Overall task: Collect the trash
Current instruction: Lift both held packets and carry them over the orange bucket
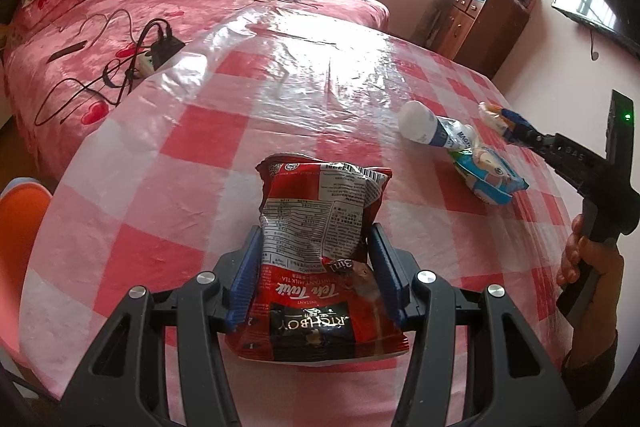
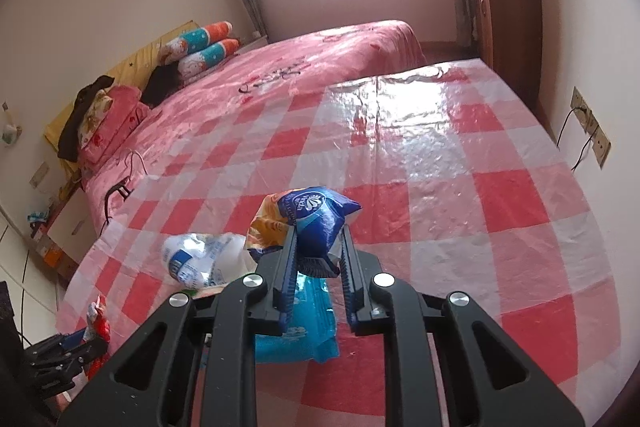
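The left gripper is clamped on a red milk-tea packet, its blue pads pressed to the packet's two sides; the packet stands up between the jaws over the checked tablecloth, near the table's closest edge. The right gripper has its jaws pinched tight on a crumpled blue-and-orange wrapper, which bulges out past the fingertips and sits clear above the cloth. In the left wrist view that same gripper reaches in from about 3 o'clock, a hand wrapped round its handle beyond the table's right edge. Still on the table, at about 2 o'clock from the red packet, lie a crushed plastic bottle with a white cap and, touching it on the near side, a light blue tissue pack. In the right wrist view the bottle lies at about 9 o'clock from the held wrapper and the tissue pack is directly beneath the jaws. The far half of the table, from 11 to 1 o'clock, is bare glossy cloth, broad room right up to the far edge. The left edge curves off against a pink bed carrying a charger and cables; an orange chair sits at 9 o'clock. A wooden cabinet stands past the far right corner.
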A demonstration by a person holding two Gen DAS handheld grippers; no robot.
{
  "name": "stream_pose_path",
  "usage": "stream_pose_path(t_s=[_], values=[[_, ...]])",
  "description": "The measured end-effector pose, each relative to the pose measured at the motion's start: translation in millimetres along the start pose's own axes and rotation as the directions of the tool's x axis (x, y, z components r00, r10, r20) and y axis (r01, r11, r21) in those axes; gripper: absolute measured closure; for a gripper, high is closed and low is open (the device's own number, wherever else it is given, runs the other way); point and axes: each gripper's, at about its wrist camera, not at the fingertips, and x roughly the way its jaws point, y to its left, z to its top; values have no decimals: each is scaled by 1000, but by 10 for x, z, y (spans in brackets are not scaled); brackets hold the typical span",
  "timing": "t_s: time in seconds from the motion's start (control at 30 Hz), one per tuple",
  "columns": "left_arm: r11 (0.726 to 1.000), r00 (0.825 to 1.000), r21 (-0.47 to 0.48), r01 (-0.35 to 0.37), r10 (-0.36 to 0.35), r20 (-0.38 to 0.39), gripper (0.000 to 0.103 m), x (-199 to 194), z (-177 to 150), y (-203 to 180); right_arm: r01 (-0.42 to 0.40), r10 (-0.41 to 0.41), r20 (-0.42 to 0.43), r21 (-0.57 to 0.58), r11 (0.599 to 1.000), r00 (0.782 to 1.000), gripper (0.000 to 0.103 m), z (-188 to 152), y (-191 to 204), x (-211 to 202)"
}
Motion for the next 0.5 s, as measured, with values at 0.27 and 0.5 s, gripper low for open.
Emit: stream_pose_path(t_s=[0.27, 0.5], values=[[999, 1000, -33, 17, -16, 16, 49, -90, -20, 194, -55, 55, 5, 5, 998, 998, 82, 22, 199, -122], [997, 999, -65, 29, -26, 37, 49, -194, -29, 396, -125, 125, -11, -30, 992, 992, 82, -14, 550, -170]])
